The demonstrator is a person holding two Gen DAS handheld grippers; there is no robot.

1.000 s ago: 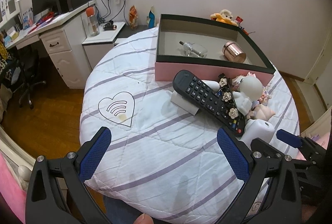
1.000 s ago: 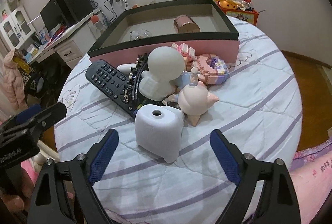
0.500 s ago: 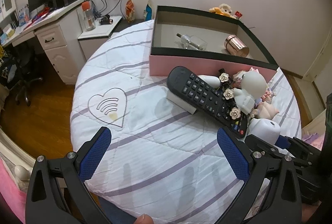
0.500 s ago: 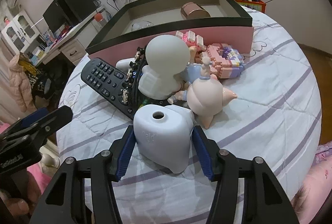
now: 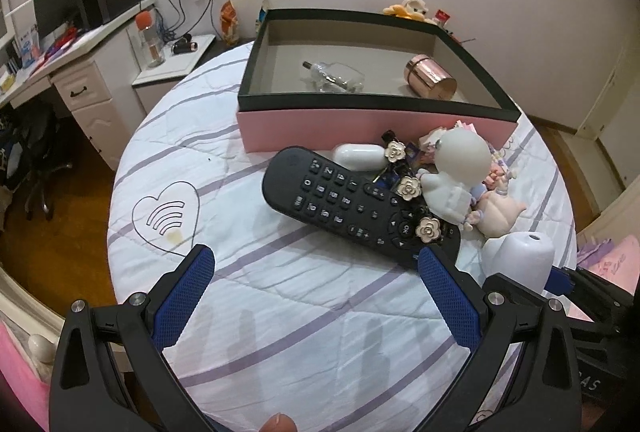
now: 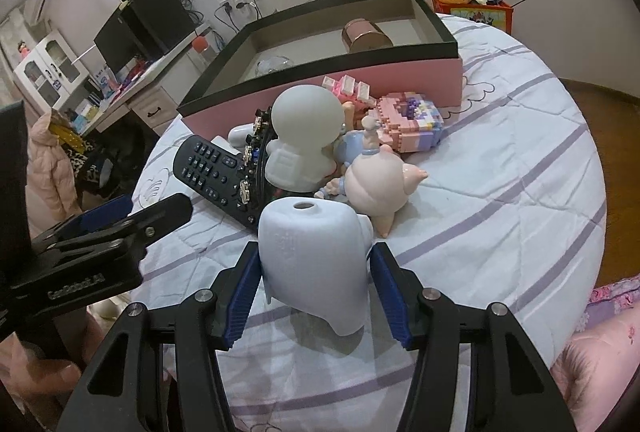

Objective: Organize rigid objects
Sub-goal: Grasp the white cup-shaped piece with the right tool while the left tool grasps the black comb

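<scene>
The right gripper (image 6: 314, 288) pinches the white humidifier (image 6: 316, 256), which stands upright on the bed. The box (image 6: 400, 76) lies at 12 o'clock, beyond the toy pile. The left gripper (image 5: 316, 292) stands spread and empty, the remote (image 5: 352, 204) at 1 o'clock.

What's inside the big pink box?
Inside the pink box lie a clear glass bottle on its side and a shiny rose-gold canister. The near wall hides the strip of floor just behind it, so anything there cannot be seen.
</scene>
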